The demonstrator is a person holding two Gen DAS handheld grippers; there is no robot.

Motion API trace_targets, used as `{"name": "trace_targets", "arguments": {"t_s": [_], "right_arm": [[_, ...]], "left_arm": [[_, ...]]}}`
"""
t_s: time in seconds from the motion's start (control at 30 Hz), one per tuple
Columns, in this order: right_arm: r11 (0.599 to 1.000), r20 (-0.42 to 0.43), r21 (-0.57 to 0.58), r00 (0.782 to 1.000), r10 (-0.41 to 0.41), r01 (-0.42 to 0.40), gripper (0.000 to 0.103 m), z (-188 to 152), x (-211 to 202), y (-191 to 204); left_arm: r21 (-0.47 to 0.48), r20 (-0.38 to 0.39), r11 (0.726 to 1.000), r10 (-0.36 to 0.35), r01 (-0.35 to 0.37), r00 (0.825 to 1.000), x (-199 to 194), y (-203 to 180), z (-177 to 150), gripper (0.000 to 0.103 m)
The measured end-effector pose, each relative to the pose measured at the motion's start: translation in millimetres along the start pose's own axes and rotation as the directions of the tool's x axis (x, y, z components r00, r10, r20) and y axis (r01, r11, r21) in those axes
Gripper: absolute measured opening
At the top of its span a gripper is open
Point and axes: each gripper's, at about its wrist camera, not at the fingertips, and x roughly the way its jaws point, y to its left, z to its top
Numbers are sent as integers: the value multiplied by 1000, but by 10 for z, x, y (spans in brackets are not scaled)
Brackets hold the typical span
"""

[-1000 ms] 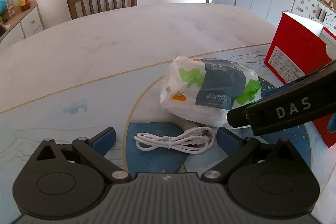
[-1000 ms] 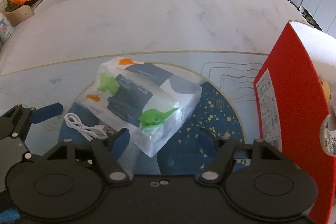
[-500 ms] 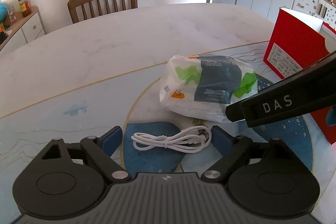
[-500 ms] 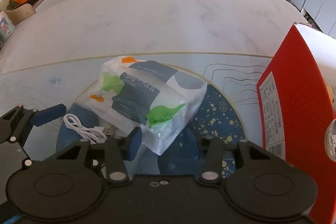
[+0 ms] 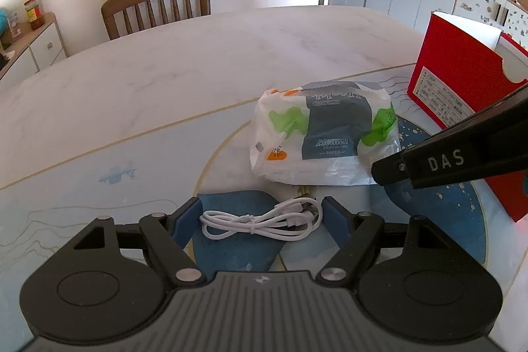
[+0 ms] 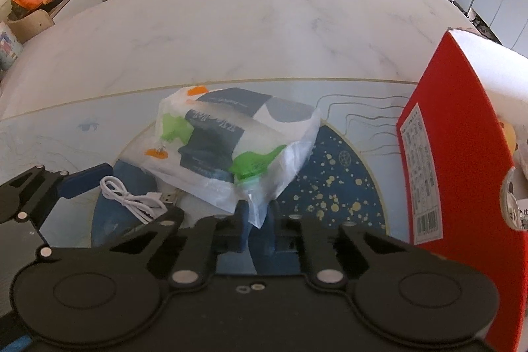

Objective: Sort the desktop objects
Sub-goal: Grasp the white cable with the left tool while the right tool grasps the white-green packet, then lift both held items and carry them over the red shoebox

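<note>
A white charging cable (image 5: 250, 221) lies coiled on the blue patterned mat (image 5: 231, 249), between the blue pads of my left gripper (image 5: 260, 210). Its jaws are closing and the pads stand just at the coil's two ends. Behind the cable lies a tissue pack (image 5: 330, 134) in white, green and dark blue wrap. My right gripper (image 6: 256, 221) is closing and pinches the near corner of the tissue pack (image 6: 231, 137) wrapper between its pads. In the right wrist view the cable (image 6: 132, 197) lies left of the pack, beside a left finger (image 6: 85, 180). The right gripper's black body (image 5: 445, 160) crosses the left wrist view.
A red box (image 5: 462, 81) with an open top stands upright at the right, close to the pack; in the right wrist view the red box (image 6: 445, 154) fills the right side. A wooden chair (image 5: 158, 5) stands behind the marble table (image 5: 198, 61). Cabinets line the back right.
The left jaws have narrowed around the cable. The right jaws have gone from wide apart to nearly together, pinching the pack's near corner. Neither hand has shifted.
</note>
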Motion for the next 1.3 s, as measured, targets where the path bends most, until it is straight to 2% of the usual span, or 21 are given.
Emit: {"name": "trace_targets", "arguments": {"t_s": [0.3, 0.7, 1.3], "right_arm": [[1000, 21, 11, 1000, 0, 0, 7, -51, -170, 0], [999, 92, 29, 996, 14, -17, 4, -105, -493, -46], [996, 178, 74, 983, 42, -56, 0, -281, -1044, -212]], "left_arm": [[4, -16, 1000, -6, 6, 1000, -50, -4, -29, 78], [-4, -13, 1000, -4, 4, 1000, -254, 27, 4, 77], [-3, 38, 999, -47, 48, 998, -859, 8, 95, 77]]}}
